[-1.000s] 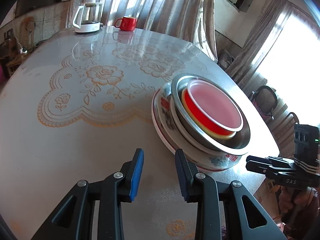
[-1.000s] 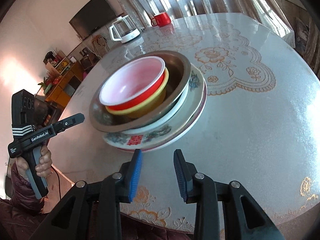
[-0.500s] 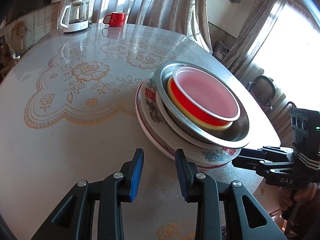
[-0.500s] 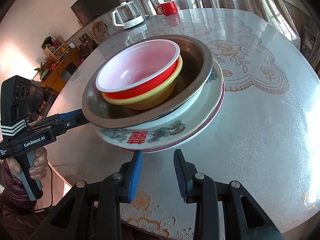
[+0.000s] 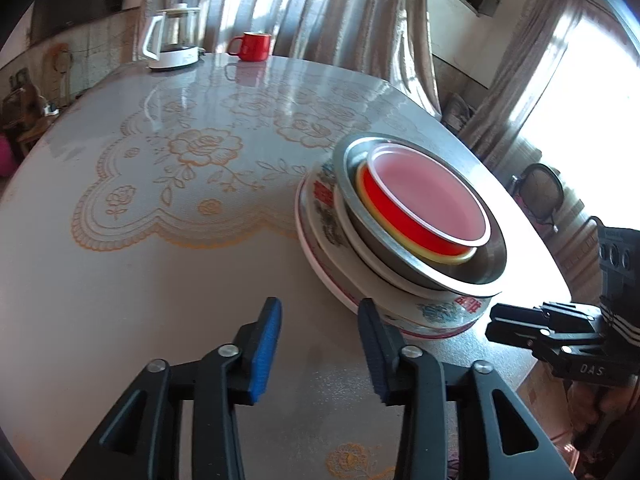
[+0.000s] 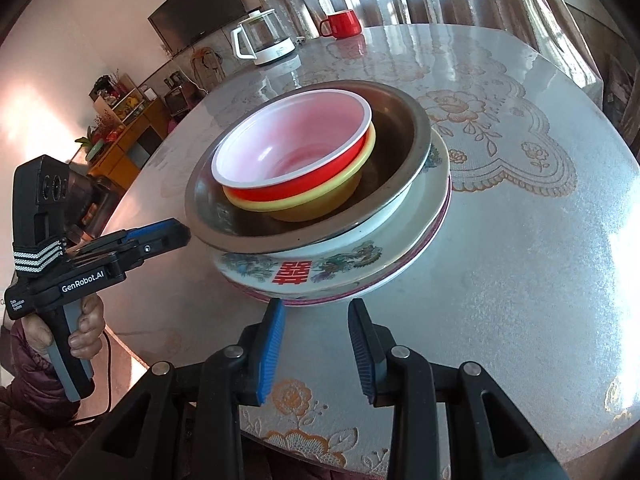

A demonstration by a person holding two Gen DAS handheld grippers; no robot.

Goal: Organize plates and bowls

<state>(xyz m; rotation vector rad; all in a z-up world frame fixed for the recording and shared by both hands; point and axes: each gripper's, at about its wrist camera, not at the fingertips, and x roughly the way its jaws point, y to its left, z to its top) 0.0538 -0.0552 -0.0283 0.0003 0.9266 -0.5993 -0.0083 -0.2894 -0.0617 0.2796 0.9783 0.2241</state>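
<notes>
Overhanging table edge (image 6: 520, 420): plates (image 6: 340, 276) (stacked).

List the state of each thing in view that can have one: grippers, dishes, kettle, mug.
Left hand-held gripper: open, empty.
Right hand-held gripper: open, empty.
Red bowl: upright, empty, nested in yellow bowl.
Steel basin: upright, holding both bowls.
Patterned bowl: upright, on pink-rimmed plate.
Kettle: upright, lid on.
Red mug: upright.

left wrist: low over table (image 5: 120, 300), faces stack (image 5: 400, 240) from its side, close | right wrist: faces stack (image 6: 320, 200) from table edge, close | shared: stack, kettle (image 5: 170, 38), mug (image 5: 252, 46)
</notes>
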